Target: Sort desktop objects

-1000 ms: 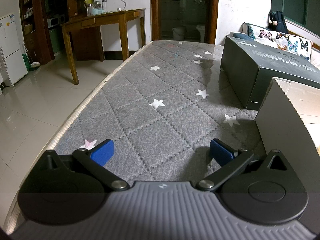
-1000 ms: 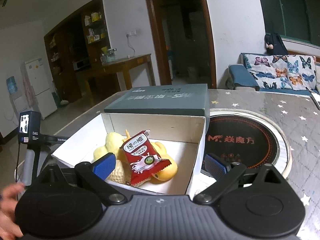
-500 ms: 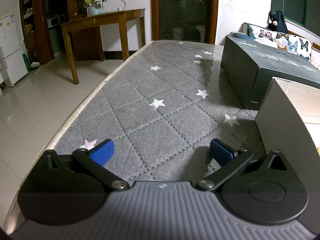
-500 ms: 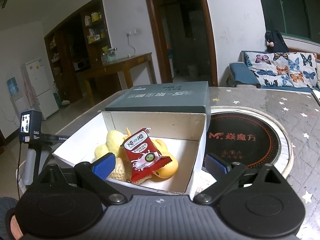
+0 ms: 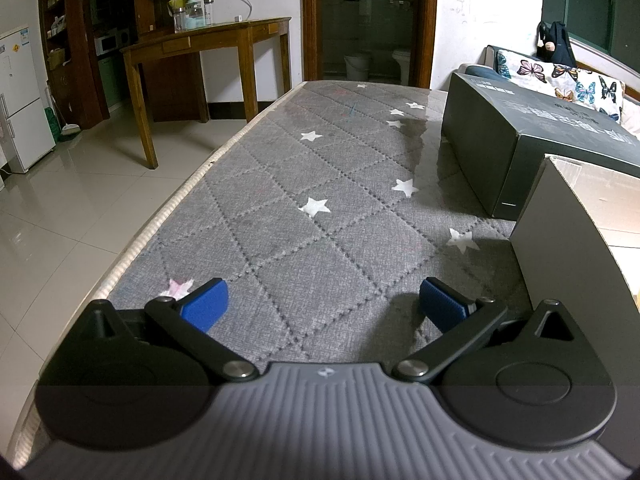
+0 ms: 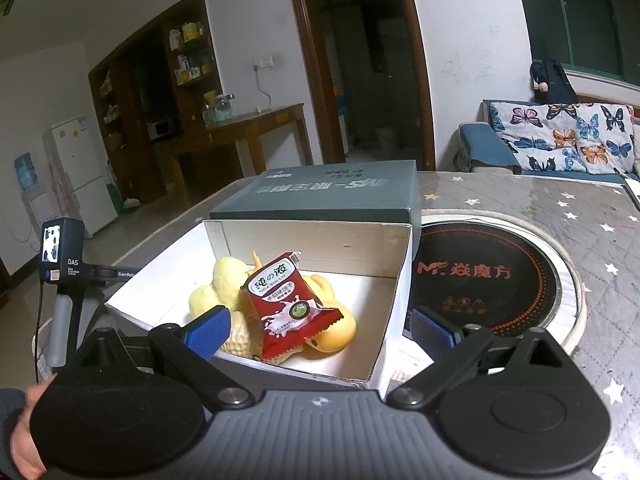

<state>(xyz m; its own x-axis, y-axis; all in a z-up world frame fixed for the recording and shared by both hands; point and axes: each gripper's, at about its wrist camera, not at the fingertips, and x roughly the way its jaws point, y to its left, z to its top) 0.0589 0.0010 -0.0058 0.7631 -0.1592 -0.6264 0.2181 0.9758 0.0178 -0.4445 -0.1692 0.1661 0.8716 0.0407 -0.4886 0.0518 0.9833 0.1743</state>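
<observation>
A: L side?
B: Left gripper [image 5: 322,305] low over the grey quilted star-print table cover [image 5: 320,184], jaws spread wide, nothing between the blue pads [image 5: 204,306]. Right pad sits near the outer wall of the white cardboard box [image 5: 560,232]. Dark green box [image 5: 500,140] just behind that, touching or nearly, can't tell.
A: R side?
B: Right gripper [image 6: 320,328] also wide open, empty, held just above the white box's near edge. Left pad overlaps the box interior in view; right pad is outside its right wall.
A: Contents?
B: Red milk biscuit packet [image 6: 290,304] on top, tilted, leaning on yellow toys [image 6: 224,284]; an orange-yellow one [image 6: 336,328] under its right corner. Exact toy shapes unclear.
A: Anything else on the table?
B: Round black induction hob [image 6: 492,276] set in the tabletop, just right of the white box. Person's hand [image 6: 24,436] at bottom-left, on the other gripper's handle [image 6: 62,316].
</observation>
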